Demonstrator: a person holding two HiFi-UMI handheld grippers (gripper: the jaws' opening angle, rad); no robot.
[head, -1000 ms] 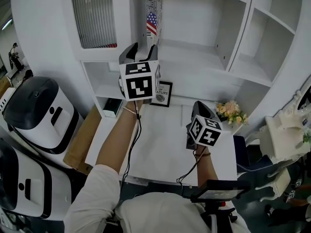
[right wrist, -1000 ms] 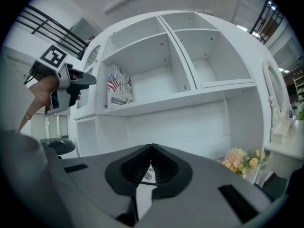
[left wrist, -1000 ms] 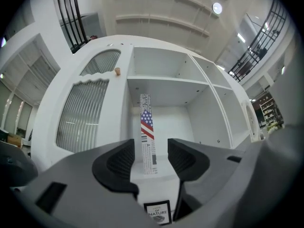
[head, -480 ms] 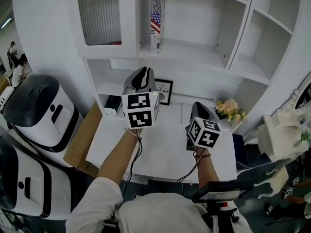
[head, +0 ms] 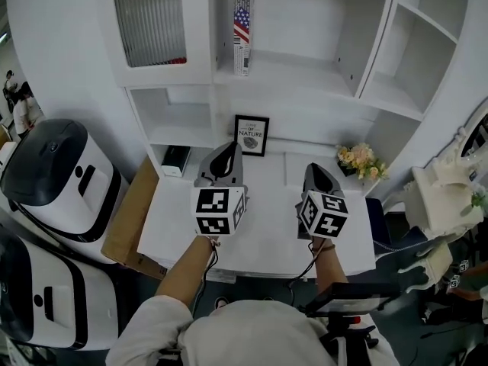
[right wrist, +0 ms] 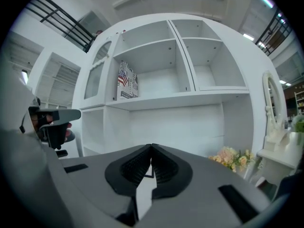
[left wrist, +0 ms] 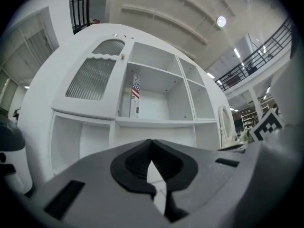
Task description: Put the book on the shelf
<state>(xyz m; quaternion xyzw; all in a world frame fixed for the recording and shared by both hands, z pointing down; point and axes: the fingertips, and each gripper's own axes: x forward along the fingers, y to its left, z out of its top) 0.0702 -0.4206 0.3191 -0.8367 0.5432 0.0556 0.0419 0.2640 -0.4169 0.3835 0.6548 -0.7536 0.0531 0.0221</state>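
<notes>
Two grippers: left gripper [head: 227, 148] and right gripper [head: 316, 168] are held side by side in front of the shelf unit [head: 320, 73], both pointing toward it and apart from each other.
Left jaws: they have just been closing and now stand shut, pad against pad, with nothing between them.
Right jaws: closed together, nothing between them.
Book [head: 242, 27]: already on the shelf unit, upright in its upper open compartment against that compartment's left wall; the spine carries a flag pattern. Neither gripper touches it.
Ribbed door [head: 149, 20]: closes off the shelf unit's upper left compartment, just beside the book's compartment.
Worktop [head: 267, 223]: the white surface at the foot of the shelf unit, under both grippers.
Framed picture [head: 251, 135]: stands on the worktop, leaning toward the shelf unit's back wall, below the book.
Flowers [head: 360, 161]: a pale bunch at the shelf unit's lower right, on the worktop's far right corner.
Small box [head: 175, 159]: sits in the shelf unit's lower left cubby.
White machines [head: 65, 175]: stand on the floor to the left of the shelf unit.
</notes>
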